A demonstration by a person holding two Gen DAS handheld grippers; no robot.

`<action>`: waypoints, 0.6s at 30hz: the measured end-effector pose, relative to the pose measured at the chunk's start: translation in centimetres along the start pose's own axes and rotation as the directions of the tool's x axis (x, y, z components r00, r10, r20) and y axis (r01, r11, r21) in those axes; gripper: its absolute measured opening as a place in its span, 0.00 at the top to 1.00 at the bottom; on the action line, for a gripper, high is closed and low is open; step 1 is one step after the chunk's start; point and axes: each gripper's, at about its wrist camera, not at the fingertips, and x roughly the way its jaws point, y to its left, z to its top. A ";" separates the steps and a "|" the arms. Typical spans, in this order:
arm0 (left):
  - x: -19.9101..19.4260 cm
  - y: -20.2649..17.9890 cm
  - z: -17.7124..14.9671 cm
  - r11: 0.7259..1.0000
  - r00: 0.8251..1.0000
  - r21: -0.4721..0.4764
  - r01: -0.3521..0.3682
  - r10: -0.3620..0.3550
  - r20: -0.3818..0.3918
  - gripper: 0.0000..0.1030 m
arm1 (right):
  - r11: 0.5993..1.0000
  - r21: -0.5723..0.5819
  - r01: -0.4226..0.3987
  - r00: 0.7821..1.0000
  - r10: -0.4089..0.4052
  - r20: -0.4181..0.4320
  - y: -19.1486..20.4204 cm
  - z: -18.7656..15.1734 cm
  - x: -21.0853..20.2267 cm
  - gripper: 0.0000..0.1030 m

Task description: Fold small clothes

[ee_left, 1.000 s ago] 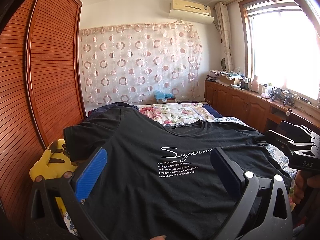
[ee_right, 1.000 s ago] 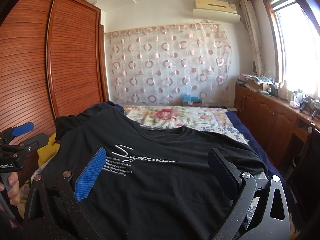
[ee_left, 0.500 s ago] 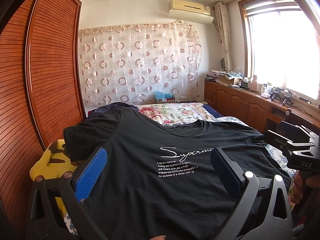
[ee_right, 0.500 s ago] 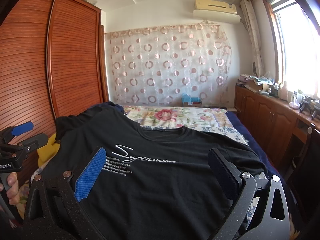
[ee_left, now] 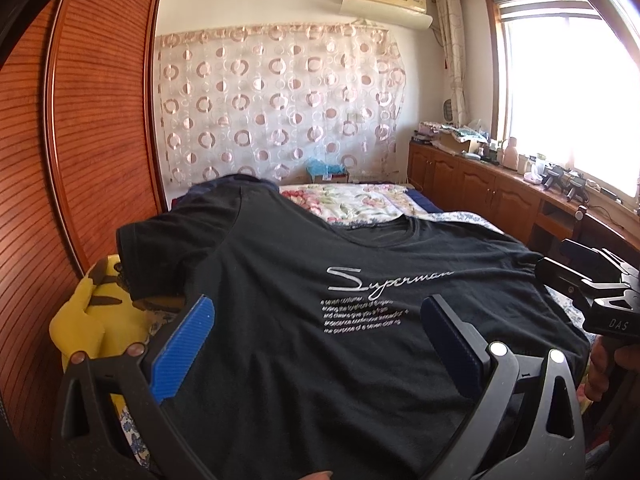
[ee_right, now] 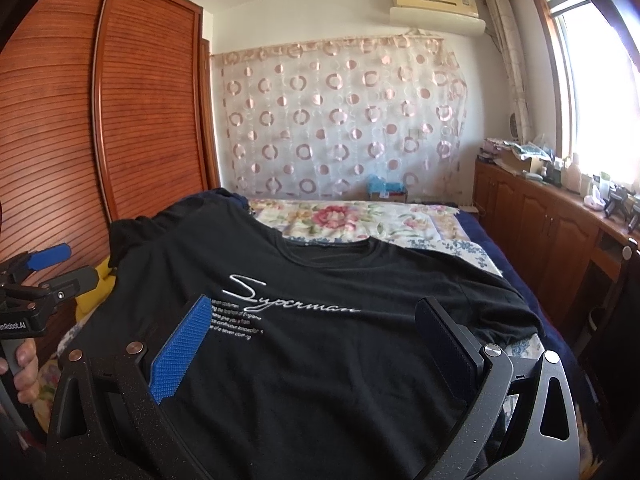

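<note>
Black T-shirt spread flat on the bed, both my hand-held grippers wide open and empty.

Left wrist: my left hand-held gripper (ee_left: pixel 316 344) hangs over the T-shirt (ee_left: pixel 304 320), collar pointing away.
Right wrist: my right hand-held gripper (ee_right: pixel 312 340) hovers likewise; the shirt's long axis runs from me toward the floral quilt (ee_right: pixel 352 220).

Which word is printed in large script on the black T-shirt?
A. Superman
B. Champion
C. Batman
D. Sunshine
A: the white script across the chest of the black T-shirt reads "Superman", above some smaller lines of text.
</note>
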 end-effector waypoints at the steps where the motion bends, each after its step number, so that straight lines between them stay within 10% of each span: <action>1: 0.2 0.2 -0.2 1.000 1.000 -0.002 -0.002 0.002 -0.005 0.00 | 1.000 0.000 -0.002 1.000 0.002 -0.005 0.1 -0.2 0.1 0.00; 18: 4.5 5.6 0.8 0.999 0.998 -0.010 -0.031 0.030 -0.059 0.00 | 0.996 -0.063 -0.064 0.995 0.059 -0.082 0.9 0.3 6.3 0.00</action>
